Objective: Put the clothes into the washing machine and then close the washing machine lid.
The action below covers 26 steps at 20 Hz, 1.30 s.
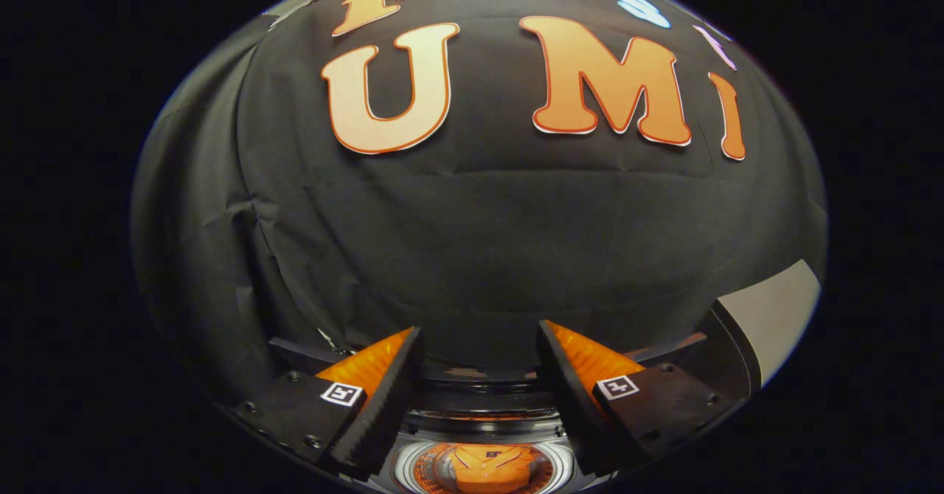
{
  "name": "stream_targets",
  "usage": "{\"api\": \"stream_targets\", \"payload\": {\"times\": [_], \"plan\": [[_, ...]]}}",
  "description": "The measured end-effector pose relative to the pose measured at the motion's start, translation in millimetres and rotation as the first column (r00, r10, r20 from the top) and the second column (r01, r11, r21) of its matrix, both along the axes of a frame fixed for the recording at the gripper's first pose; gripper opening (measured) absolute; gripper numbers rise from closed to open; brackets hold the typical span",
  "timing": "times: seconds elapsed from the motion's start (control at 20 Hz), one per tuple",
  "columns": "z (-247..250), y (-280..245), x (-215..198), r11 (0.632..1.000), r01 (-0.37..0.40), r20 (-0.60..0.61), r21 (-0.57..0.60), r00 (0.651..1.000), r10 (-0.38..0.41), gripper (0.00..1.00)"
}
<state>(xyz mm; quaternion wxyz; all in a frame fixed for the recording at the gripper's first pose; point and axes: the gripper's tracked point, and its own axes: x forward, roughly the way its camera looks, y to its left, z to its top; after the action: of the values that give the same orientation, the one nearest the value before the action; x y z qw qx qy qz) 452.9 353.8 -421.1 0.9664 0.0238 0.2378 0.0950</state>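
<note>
- While the gripper (479,376) hangs above the washing machine (483,405), its two fingers (383,398) stand well apart with nothing held between them.
- Nearest, below the gap between the fingers, the round drum (413,472) of the machine shows, its pale ring rim just under the finger bases.
- Inside that drum lies the clothes (493,468), an orange garment folded or bunched so that a collar-like edge shows on top; its wider side runs across, from one finger toward the other, though its full outline is cut off and its long axis cannot be told for certain.
- Just ahead of the drum, still between the fingers, the dark top edge of the machine's opening runs crosswise.
- Beyond the right finger, the raised lid (767,317) stands tilted up and open, with a dark inner frame and a pale outer face.
- Farthest, beyond both fingertips, the black cloth wall (472,243) of the booth hangs with soft creases.
- From the way the fingers point, the gripper is level toward the wall.
</note>
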Motion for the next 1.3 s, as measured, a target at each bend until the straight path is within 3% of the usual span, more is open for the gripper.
{"api": "stream_targets", "payload": {"times": [0.4, 1.3], "plan": [[2.1, -3.4, -14.9, 1.0, 0.004, 0.079, 0.009, 0.997, -0.005, 1.0], [-5.2, -6.1, -91.6, 0.999, 0.03, 0.118, -0.015, 0.993, -0.028, 0.99]]}}
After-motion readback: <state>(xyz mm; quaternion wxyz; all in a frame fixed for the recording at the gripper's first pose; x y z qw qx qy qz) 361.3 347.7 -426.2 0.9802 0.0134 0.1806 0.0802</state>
